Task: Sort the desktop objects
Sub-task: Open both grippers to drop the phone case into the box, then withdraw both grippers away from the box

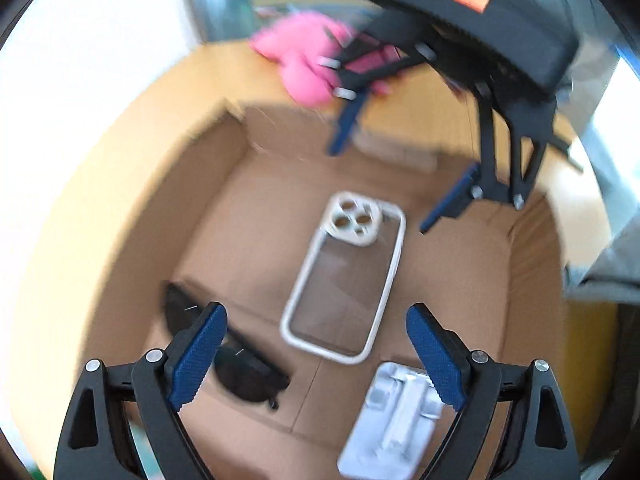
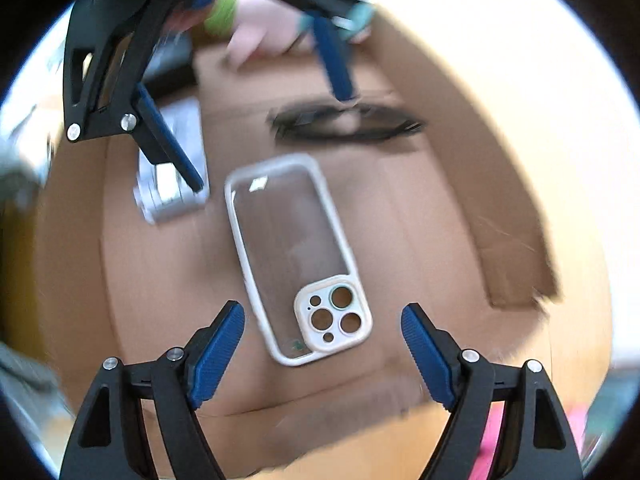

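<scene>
Left wrist view: left claw spread wide, empty, above box.
Phone case: flat, just ahead.
Sunglasses: under left finger.
Right claw: spread too, empty.
Reason: probably sorted in already.

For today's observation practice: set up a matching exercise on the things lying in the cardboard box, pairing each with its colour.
Things:
1. phone case
2. sunglasses
3. phone stand
4. pads of the tongs

Colours:
A. blue
B. silver-grey
C. clear with a cream rim
D. black

Pairs: 1-C, 2-D, 3-B, 4-A
</scene>
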`<state>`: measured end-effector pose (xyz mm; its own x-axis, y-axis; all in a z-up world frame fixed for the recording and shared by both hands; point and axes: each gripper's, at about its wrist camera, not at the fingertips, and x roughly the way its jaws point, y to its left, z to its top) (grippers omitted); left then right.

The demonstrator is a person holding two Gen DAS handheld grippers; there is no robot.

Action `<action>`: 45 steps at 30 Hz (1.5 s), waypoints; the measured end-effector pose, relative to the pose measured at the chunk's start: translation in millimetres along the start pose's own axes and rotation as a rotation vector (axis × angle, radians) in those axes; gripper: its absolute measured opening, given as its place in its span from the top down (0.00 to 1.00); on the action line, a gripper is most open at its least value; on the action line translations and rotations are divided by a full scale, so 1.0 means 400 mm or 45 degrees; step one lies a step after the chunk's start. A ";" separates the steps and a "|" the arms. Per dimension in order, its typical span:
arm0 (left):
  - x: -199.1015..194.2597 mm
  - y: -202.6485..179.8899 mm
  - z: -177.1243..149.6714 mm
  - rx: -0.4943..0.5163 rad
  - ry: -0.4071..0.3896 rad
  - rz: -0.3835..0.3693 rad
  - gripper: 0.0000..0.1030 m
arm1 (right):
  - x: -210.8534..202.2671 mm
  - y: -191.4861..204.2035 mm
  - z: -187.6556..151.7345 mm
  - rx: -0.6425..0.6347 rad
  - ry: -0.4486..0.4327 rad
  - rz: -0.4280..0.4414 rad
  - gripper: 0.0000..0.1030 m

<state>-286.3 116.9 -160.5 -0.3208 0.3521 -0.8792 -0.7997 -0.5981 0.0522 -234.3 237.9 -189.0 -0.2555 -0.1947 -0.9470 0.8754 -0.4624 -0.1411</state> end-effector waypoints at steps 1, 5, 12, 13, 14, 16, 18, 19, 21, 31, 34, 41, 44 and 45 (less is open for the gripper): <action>-0.037 0.005 -0.001 -0.043 -0.039 0.032 0.06 | -0.042 0.001 -0.003 0.109 -0.034 -0.021 0.21; -0.201 0.016 -0.040 -0.264 -0.167 0.210 0.00 | -0.155 -0.009 -0.013 0.634 -0.117 -0.046 0.20; -0.402 -0.090 -0.150 -0.771 -0.214 0.404 0.00 | -0.266 0.098 -0.049 1.342 -0.212 0.016 0.20; -0.424 -0.114 -0.155 -0.839 -0.238 0.408 0.00 | -0.305 0.126 -0.069 1.384 -0.222 0.016 0.20; -0.442 -0.130 -0.155 -0.880 -0.252 0.420 0.00 | -0.323 0.150 -0.067 1.434 -0.226 0.009 0.20; -0.491 -0.173 -0.149 -0.949 -0.288 0.448 0.00 | -0.347 0.175 -0.058 1.476 -0.237 -0.017 0.20; -0.522 -0.217 -0.139 -0.973 -0.313 0.492 0.00 | -0.386 0.202 -0.051 1.442 -0.258 -0.056 0.20; -0.537 -0.241 -0.131 -0.973 -0.321 0.513 0.00 | -0.399 0.210 -0.052 1.411 -0.269 -0.078 0.20; -0.558 -0.279 -0.120 -0.974 -0.328 0.550 0.00 | -0.443 0.237 -0.048 1.380 -0.304 -0.134 0.20; -0.627 -0.403 -0.159 -1.158 -0.354 0.586 0.00 | -0.565 0.348 -0.088 1.363 -0.299 -0.189 0.20; -0.645 -0.427 -0.165 -1.155 -0.377 0.582 0.00 | -0.593 0.377 -0.085 1.357 -0.301 -0.211 0.19; -0.698 -0.451 -0.188 -1.112 -0.385 0.608 0.00 | -0.626 0.428 -0.076 1.406 -0.293 -0.283 0.19; -0.719 -0.453 -0.216 -1.161 -0.362 0.651 0.00 | -0.638 0.459 -0.055 1.400 -0.278 -0.325 0.19; -0.720 -0.450 -0.228 -1.174 -0.347 0.646 0.00 | -0.638 0.467 -0.048 1.394 -0.270 -0.338 0.19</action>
